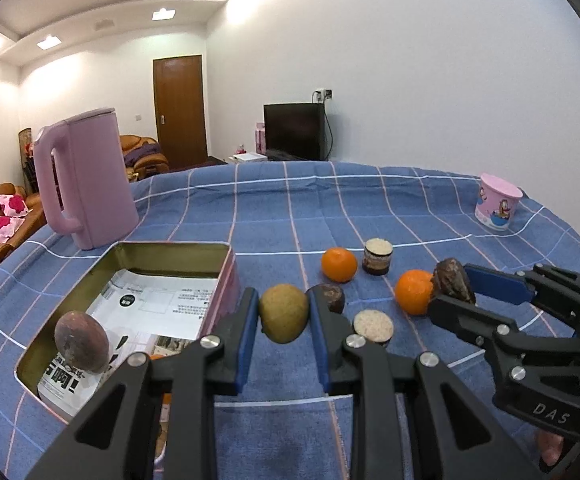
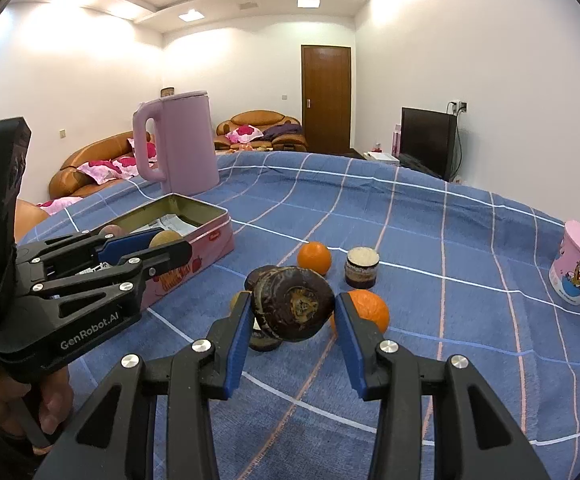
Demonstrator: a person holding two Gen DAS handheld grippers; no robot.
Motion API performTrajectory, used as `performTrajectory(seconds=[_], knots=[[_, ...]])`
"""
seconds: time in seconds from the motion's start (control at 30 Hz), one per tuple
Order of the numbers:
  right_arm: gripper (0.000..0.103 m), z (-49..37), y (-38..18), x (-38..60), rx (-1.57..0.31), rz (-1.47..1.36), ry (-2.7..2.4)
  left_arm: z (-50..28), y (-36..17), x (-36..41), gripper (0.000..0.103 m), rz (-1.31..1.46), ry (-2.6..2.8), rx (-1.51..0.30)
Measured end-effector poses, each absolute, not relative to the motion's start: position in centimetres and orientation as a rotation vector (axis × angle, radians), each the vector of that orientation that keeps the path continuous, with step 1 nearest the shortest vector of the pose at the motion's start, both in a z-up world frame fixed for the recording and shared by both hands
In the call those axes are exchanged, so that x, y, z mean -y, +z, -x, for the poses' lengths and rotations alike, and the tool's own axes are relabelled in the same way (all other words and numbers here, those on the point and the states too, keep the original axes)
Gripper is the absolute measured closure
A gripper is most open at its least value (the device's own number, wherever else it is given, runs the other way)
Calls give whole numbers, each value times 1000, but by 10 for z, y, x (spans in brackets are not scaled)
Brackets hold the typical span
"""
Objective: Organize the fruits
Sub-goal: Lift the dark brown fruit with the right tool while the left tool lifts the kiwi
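Note:
My left gripper (image 1: pixel 284 314) is shut on a yellow-brown fruit (image 1: pixel 284 312), held above the blue cloth just right of the open tin (image 1: pixel 130 250). A purple-brown fruit (image 1: pixel 82 340) lies in the tin on printed paper. My right gripper (image 2: pixel 293 302) is shut on a dark brown wrinkled fruit (image 2: pixel 293 308), raised over the cloth. Two oranges (image 2: pixel 313 258) (image 2: pixel 369 308) and another dark fruit (image 1: pixel 331 296) rest on the cloth beyond the grippers. The right wrist view shows the left gripper (image 2: pixel 170 240) at the tin's near corner.
Two small jars (image 1: pixel 377 256) (image 1: pixel 373 326) stand among the fruit. A pink kettle (image 1: pixel 86 184) stands behind the tin (image 2: pixel 210 236). A pink cup (image 2: pixel 579 262) sits far right on the checked tablecloth (image 2: pixel 449 320). A hand (image 2: pixel 54 404) grips the left tool's handle.

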State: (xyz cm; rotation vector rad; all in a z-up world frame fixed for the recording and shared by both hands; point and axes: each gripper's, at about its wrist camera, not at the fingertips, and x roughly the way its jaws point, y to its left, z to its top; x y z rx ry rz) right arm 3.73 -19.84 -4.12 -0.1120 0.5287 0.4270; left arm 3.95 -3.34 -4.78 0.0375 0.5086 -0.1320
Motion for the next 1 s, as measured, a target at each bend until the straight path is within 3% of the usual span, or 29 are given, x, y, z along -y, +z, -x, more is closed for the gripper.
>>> performTrajectory(seconds=[1.0], knots=[[60, -17, -32, 207, -412, 112, 425, -23, -38, 32, 76, -49, -98, -401]])
